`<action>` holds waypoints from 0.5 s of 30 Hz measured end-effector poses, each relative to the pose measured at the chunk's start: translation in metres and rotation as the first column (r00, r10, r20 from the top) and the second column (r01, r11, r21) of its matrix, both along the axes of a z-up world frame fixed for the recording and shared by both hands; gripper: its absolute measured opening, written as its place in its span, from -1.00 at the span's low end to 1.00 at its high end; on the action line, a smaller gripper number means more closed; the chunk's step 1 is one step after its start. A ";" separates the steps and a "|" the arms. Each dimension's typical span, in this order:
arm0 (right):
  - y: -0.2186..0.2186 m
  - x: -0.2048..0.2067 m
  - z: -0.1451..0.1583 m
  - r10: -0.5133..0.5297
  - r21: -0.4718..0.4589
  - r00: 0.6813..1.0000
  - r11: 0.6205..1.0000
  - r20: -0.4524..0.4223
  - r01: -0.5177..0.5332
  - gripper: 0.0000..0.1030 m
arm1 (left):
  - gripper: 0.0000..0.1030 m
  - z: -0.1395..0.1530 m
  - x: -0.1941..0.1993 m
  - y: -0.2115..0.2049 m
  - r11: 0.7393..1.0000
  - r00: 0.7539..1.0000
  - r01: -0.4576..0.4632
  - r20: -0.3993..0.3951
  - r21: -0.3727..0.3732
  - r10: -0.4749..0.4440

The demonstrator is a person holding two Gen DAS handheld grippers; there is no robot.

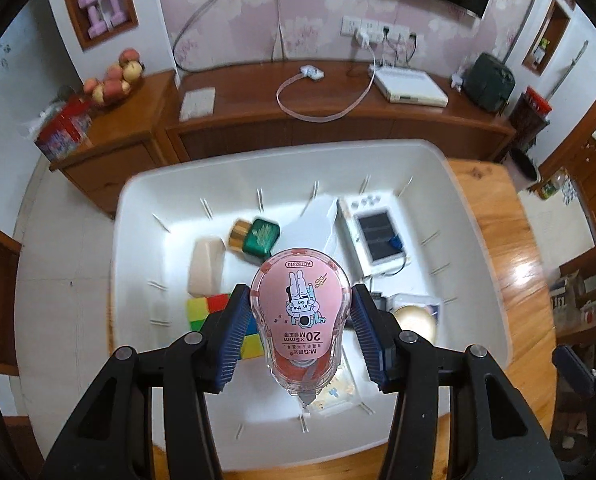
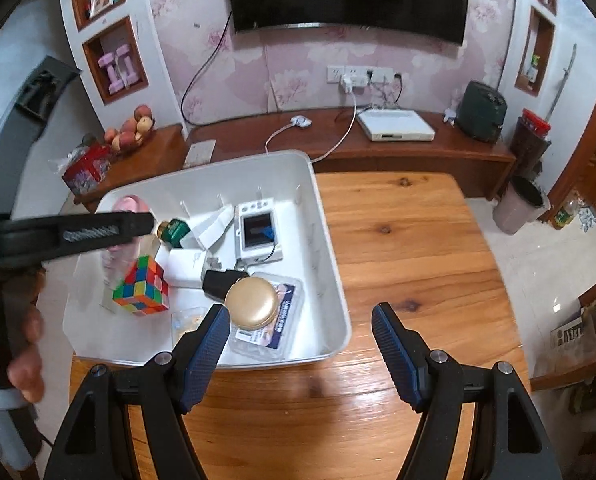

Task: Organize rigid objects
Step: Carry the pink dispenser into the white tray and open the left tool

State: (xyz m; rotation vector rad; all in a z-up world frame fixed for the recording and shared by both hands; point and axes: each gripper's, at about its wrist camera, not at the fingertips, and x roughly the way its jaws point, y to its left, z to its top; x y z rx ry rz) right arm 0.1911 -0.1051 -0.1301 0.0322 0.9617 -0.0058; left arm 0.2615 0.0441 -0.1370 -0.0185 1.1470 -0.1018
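Left tool (image 1: pixel 301 322) grips one correction tape (image 1: pixel 300 304).

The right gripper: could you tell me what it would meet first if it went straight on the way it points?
Probably the bare wooden table, just right of the white bin. The right gripper is open and empty; nothing stands between.

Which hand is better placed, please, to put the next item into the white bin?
The left. Its gripper already grips the pink correction tape dispenser directly above the white bin. The right gripper hangs empty, jaws open, over bare wooden table beside it.
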 end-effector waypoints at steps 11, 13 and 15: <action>0.007 0.016 -0.028 -0.018 0.002 0.997 1.000 -0.076 0.018 0.44 | 0.24 -0.043 0.004 -0.005 0.999 0.997 0.033 -0.072 0.041 -0.030; 0.008 0.017 -0.029 -0.019 0.004 0.996 1.000 -0.083 0.020 0.44 | 0.38 -0.041 0.002 -0.006 0.998 0.996 0.043 -0.079 0.042 -0.039; 0.010 0.017 -0.030 -0.019 0.007 0.996 1.000 -0.089 0.020 0.44 | 0.45 -0.038 -0.001 -0.007 0.997 0.996 0.044 -0.074 0.055 -0.040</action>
